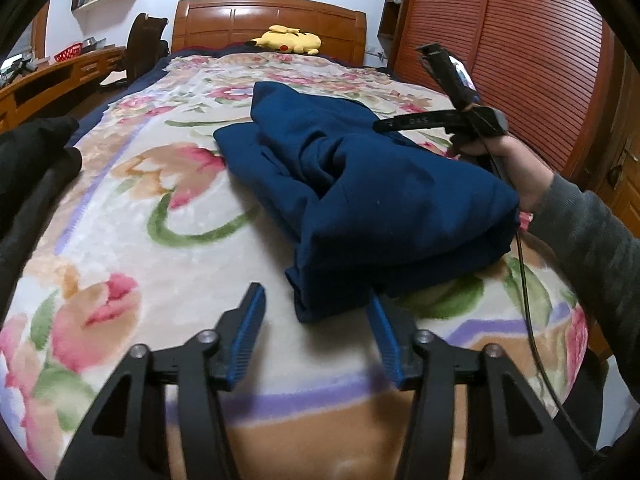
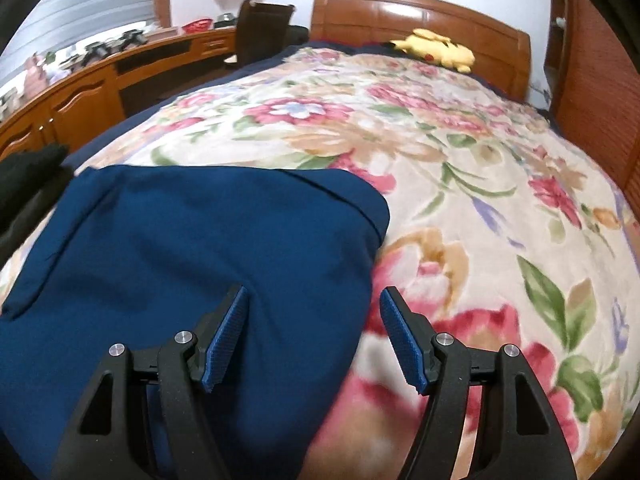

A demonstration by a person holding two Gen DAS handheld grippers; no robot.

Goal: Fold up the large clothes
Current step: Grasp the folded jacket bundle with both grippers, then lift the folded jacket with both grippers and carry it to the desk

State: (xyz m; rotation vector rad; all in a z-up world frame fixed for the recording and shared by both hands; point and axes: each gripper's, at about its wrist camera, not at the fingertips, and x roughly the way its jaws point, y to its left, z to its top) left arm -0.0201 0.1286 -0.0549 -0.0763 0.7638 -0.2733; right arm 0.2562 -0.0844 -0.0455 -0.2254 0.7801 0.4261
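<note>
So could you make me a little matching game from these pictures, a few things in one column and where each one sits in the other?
Things:
1. blue garment
2. yellow plush toy
3. red basket
4. black clothing

Places:
A. on the wooden desk beside the bed
B. at the left edge of the bed
C. folded in a bundle on the floral blanket
D. by the headboard

Pairs: 1-C, 2-D, 3-A, 4-B
</note>
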